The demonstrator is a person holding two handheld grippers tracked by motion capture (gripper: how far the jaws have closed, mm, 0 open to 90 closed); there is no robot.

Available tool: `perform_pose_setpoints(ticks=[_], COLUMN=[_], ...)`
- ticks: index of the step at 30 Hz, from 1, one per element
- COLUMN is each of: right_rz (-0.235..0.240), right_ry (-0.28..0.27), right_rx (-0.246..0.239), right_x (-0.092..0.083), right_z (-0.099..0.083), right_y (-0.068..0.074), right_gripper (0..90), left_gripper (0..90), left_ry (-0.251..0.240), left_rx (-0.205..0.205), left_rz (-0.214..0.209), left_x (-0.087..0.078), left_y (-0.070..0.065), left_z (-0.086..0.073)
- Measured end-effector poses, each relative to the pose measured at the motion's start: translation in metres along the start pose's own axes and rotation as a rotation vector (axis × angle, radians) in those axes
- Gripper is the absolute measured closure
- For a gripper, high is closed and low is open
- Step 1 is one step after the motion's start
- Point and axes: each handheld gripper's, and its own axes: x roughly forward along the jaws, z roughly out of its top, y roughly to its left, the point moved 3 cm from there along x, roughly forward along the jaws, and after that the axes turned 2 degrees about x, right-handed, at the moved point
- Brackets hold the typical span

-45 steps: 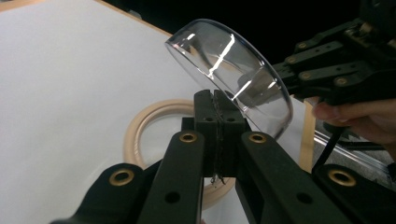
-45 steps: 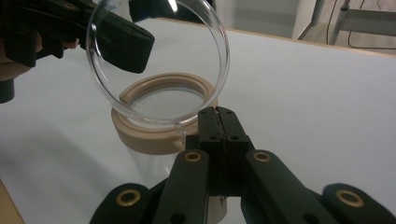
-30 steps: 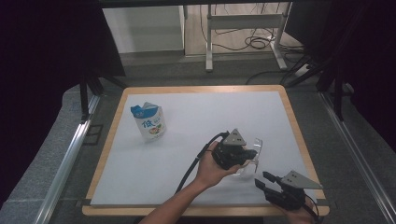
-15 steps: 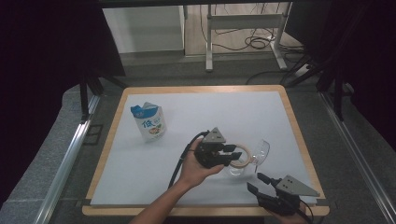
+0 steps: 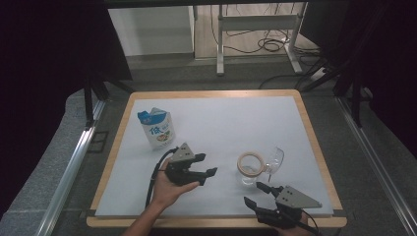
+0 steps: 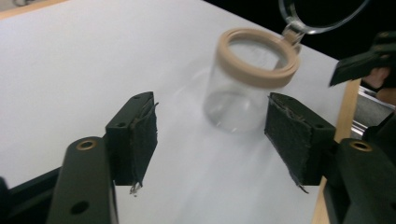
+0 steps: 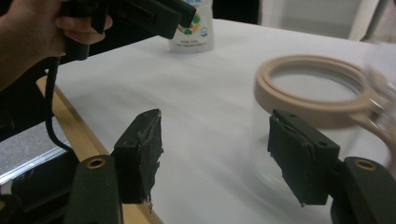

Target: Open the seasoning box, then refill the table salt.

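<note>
A clear jar with a tan rim and a hinged clear lid thrown back stands on the white counter, just ahead of the right claw and to the right of the left claw. Both claws have just been opening; each stands wide and grips nothing. Judged rigid, smooth and breakable, the jar is best held across its body below the rim. The left gripper view resolves the lid's hinge; the right gripper view blurs it. The high view alone places the pouch well to the left.
</note>
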Motion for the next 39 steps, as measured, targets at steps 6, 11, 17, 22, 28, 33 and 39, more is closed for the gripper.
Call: perform_pose_setpoints(ticks=[6, 11, 17, 22, 28, 33, 39], right_rz=[0.03, 0.043, 0.06, 0.072, 0.08, 0.087, 0.083], right_ry=[-0.015, 0.0, 0.022, 0.032, 0.032, 0.043, 0.052], right_rx=[-0.027, -0.051, -0.05, -0.025, -0.001, -0.007, -0.008], right_x=[0.019, 0.031, 0.054, 0.065, 0.068, 0.071, 0.07], right_z=[0.015, 0.022, 0.022, 0.019, 0.018, 0.016, 0.012], right_y=[0.016, 0.027, 0.037, 0.034, 0.028, 0.026, 0.023], right_gripper=[33.5, 32.9, 31.8, 31.7, 31.3, 31.0, 31.0], left_gripper=[29.7, 30.5, 33.8, 29.6, 31.4, 32.7, 33.4], left_ry=[-0.012, -0.028, -0.04, -0.08, -0.114, -0.112, -0.106], left_rx=[0.007, -0.026, -0.063, -0.115, -0.152, -0.164, -0.197], left_rz=[0.05, 0.082, 0.135, 0.15, 0.213, 0.269, 0.304], left_x=[-0.024, -0.037, -0.053, -0.069, -0.085, -0.094, -0.094], left_y=[0.016, 0.031, 0.051, 0.069, 0.088, 0.103, 0.129], left_z=[-0.018, -0.029, -0.042, -0.047, -0.048, -0.052, -0.053])
